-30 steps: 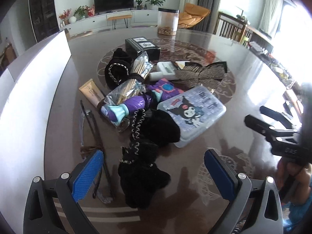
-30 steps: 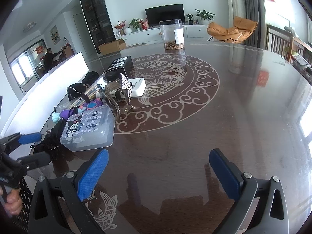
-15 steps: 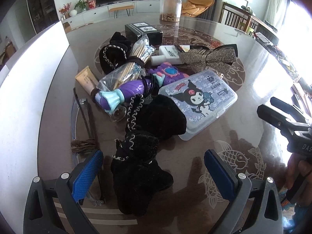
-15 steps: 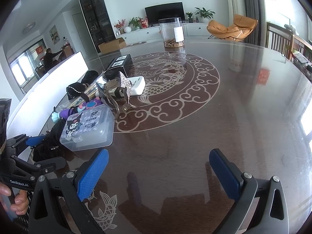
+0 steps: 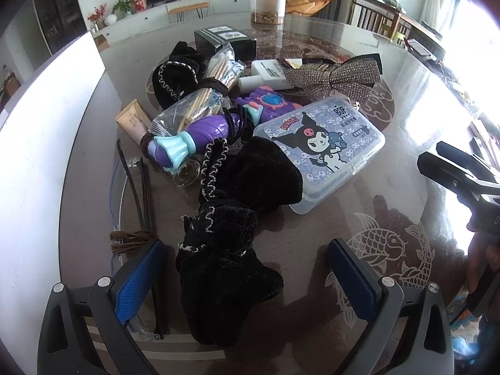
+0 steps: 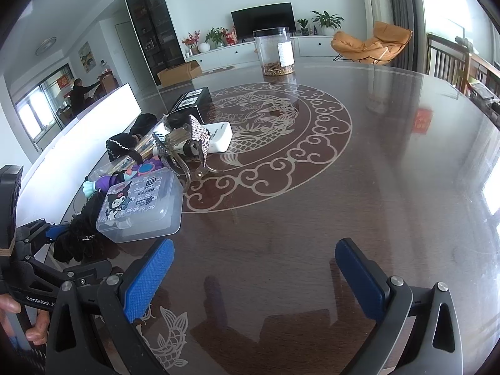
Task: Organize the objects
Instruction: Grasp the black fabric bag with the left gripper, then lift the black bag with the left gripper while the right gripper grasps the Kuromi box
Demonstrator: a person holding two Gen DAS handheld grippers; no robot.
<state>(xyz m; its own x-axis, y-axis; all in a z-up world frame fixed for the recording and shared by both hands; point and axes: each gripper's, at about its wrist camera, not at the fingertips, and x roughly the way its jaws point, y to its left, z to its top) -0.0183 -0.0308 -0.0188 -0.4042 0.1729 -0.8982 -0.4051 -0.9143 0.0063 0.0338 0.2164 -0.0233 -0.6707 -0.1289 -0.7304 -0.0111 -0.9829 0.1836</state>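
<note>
- Left wrist view: the left hand-held gripper (image 5: 245, 276) is seen at 6 o'clock with its blue pads spread wide and nothing between them but the lower end of a black velvet bow (image 5: 237, 218), which is not touched by either pad.
- The black velvet bow is laid on the dark worktop (image 5: 390, 93), its upper lobe resting against a clear Kuromi storage box (image 5: 322, 143) at 2 o'clock from it.
- A purple and teal toy (image 5: 200, 134) is found at 11 o'clock from the bow, with a bag of wooden sticks (image 5: 203, 100) lying across it.
- A rhinestone bow clip (image 5: 337, 78) is placed at 12 o'clock from the box, beside a white bottle (image 5: 265, 75) and in front of a black carton (image 5: 225, 42).
- A beige tube (image 5: 132, 122) and a pair of clear-framed glasses (image 5: 131, 193) are seen at 9 o'clock, near a white panel (image 5: 47, 125).
- A clear jar (image 5: 268, 1) is stood at 12 o'clock, well apart from the pile.
- Right wrist view: the right hand-held gripper (image 6: 254, 276) is held wide and empty above bare worktop, with the storage box at 10 o'clock from it.
</note>
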